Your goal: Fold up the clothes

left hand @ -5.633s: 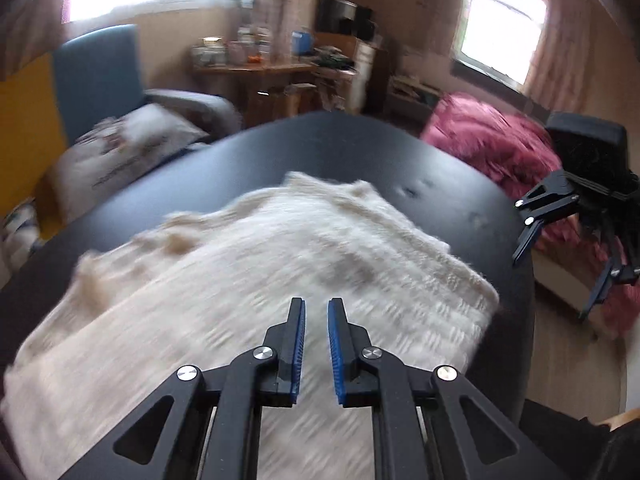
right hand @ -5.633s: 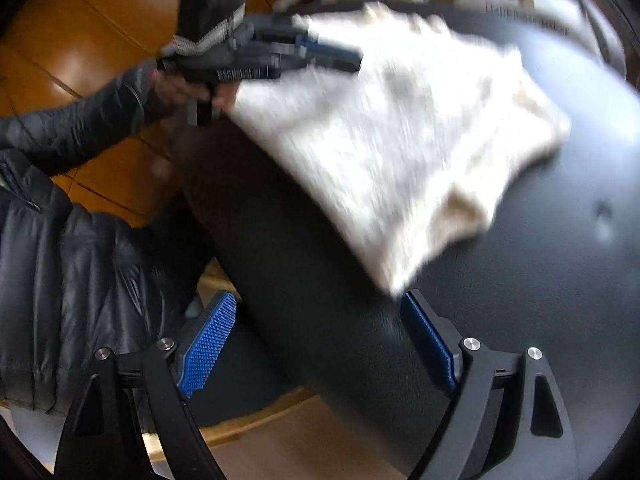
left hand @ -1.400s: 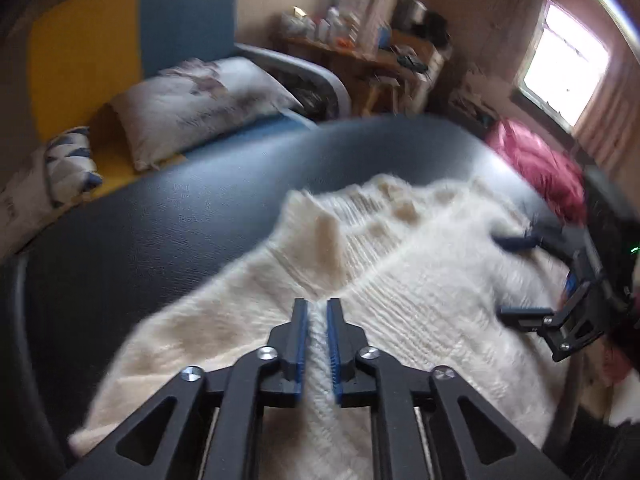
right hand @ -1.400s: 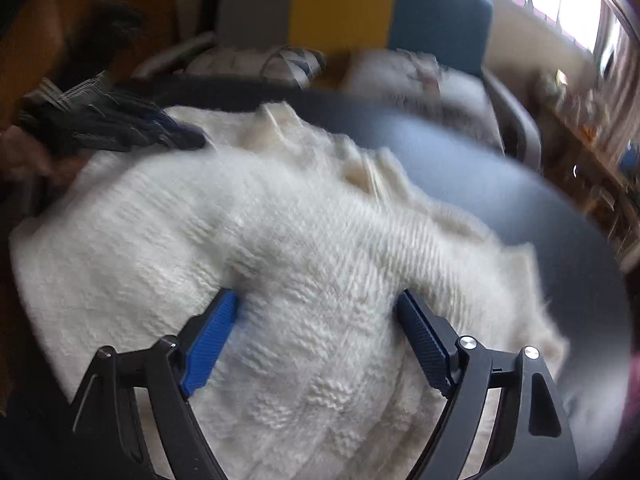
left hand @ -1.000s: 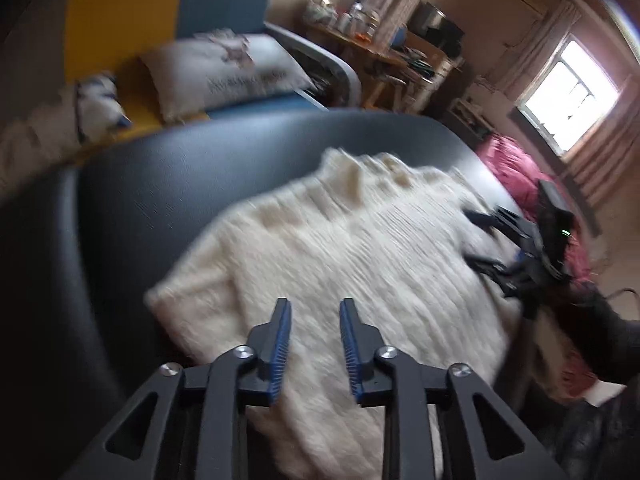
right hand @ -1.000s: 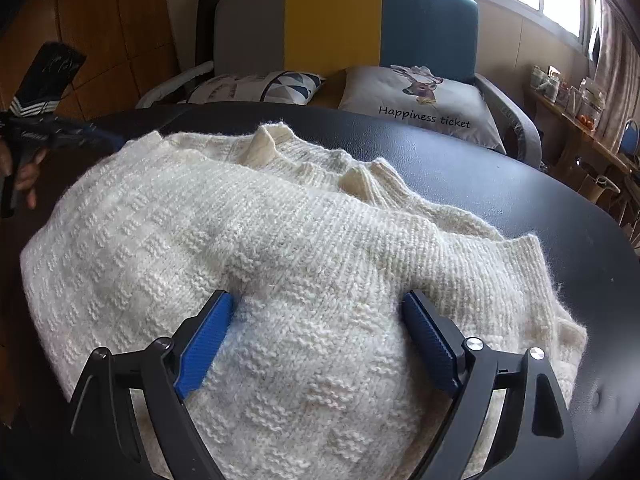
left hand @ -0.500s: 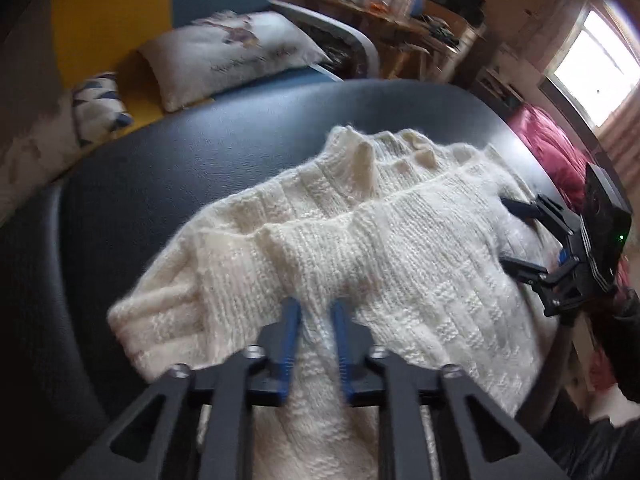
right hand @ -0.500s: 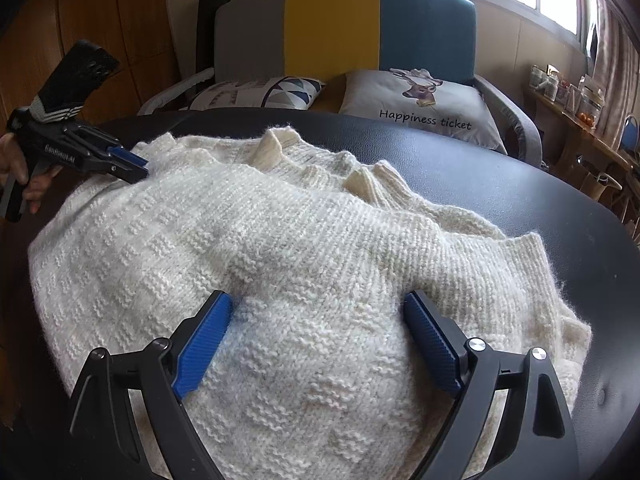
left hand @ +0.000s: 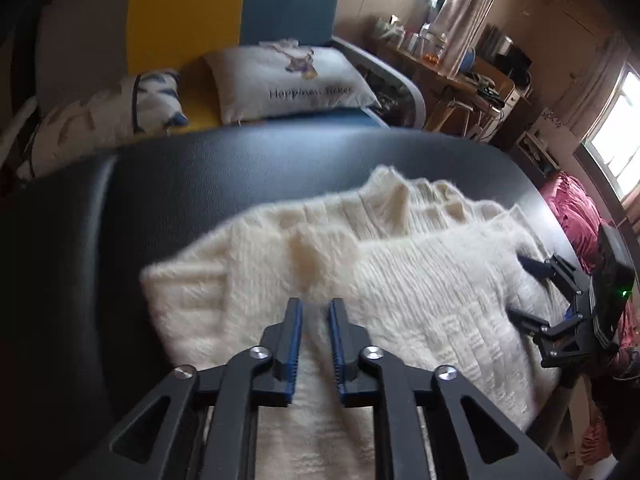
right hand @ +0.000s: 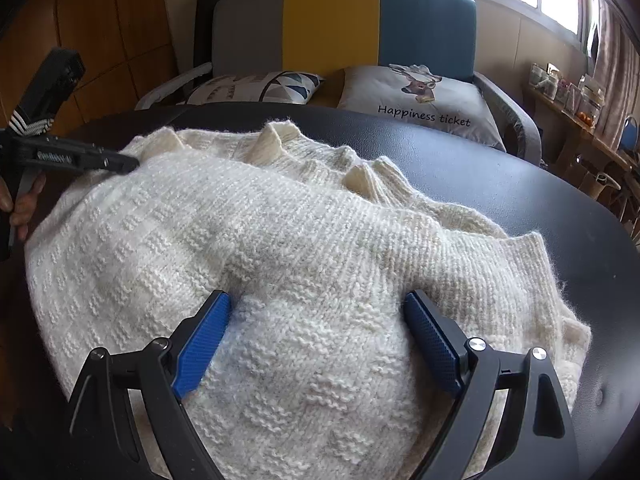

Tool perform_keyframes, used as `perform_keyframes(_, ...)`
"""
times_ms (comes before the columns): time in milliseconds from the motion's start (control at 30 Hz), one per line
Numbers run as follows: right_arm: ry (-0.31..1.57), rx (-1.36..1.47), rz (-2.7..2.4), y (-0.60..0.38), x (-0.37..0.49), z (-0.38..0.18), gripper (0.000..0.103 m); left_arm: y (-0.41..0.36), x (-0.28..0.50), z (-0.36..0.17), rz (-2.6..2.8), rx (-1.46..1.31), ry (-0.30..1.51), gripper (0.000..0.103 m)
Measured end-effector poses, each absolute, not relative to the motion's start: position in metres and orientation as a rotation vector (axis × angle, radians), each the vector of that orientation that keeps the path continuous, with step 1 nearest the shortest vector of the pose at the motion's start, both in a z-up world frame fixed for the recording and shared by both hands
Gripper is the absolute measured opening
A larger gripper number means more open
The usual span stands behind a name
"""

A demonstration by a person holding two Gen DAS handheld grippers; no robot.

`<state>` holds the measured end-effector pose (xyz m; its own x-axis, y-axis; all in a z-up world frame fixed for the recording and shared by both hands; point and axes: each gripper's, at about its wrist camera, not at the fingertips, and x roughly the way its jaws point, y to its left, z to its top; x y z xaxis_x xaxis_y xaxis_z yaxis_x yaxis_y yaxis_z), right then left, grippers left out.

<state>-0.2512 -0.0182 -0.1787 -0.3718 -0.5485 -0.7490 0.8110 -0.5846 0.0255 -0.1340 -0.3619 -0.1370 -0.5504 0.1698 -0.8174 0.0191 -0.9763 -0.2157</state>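
A cream knitted sweater (left hand: 420,300) lies partly folded on the round black table (left hand: 200,184), collar toward the sofa. My left gripper (left hand: 316,304) points down at the sweater's left part. Its jaws are opening, a narrow gap apart, with knit showing between the pads but not squeezed. From the right wrist view, the left gripper (right hand: 120,162) lies at the sweater's (right hand: 300,232) far left shoulder, held by a hand (right hand: 24,204). My right gripper (right hand: 316,300) stands wide open, its fingertips resting on the knit on either side of a soft hump. The right gripper (left hand: 520,288) also shows at the sweater's right edge.
Behind the table (right hand: 520,192) stands a grey, yellow and blue sofa (right hand: 332,20) with a printed pillow (right hand: 420,96). A pink blanket (left hand: 576,216) lies beyond the table's right side. A cluttered wooden desk (left hand: 460,68) stands by the window.
My left gripper swung toward the sweater's left part; its jaws narrowed onto the knit, then widened slightly. The right gripper kept still and wide open on the sweater.
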Motion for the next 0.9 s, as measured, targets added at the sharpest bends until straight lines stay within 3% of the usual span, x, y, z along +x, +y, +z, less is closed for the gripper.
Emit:
perform_keyframes(200, 0.439, 0.926, -2.031, -0.018, -0.249, -0.178, 0.091, -0.389, -0.152, -0.126, 2.543, -1.427, -0.416, 0.022)
perform_keyframes(367, 0.428, 0.926, -2.029, -0.017, -0.249, -0.178, 0.091, -0.36, -0.19, -0.147, 2.334, -1.608, -0.261, 0.025)
perform_keyframes(433, 0.424, 0.926, -2.028, -0.017, -0.249, -0.178, 0.091, -0.348, -0.198, -0.156, 2.364, -1.678, -0.151, 0.023)
perform_keyframes(500, 0.421, 0.925, -2.027, -0.016, -0.25, -0.178, 0.091, -0.338, -0.194, -0.155, 2.466, -1.642, -0.068, 0.006)
perform_keyframes(533, 0.419, 0.924, -2.026, -0.016, -0.25, -0.178, 0.091, -0.334, -0.191, -0.155, 2.517, -1.62, -0.035, 0.006)
perform_keyframes(667, 0.403, 0.927, -2.018, -0.014, -0.251, -0.178, 0.091, -0.343, -0.161, -0.163, 2.677, -1.517, -0.17, 0.006)
perform_keyframes(733, 0.399, 0.928, -2.014, -0.014, -0.253, -0.178, 0.091, -0.354, -0.15, -0.161, 2.661, -1.453, -0.319, 0.011)
perform_keyframes(800, 0.402, 0.927, -2.012, -0.013, -0.254, -0.178, 0.091, -0.365, -0.137, -0.151, 2.63, -1.396, -0.428, 0.023)
perform_keyframes(900, 0.399, 0.927, -2.008, -0.012, -0.255, -0.178, 0.091, -0.388, -0.109, -0.134, 2.637, -1.322, -0.482, 0.026)
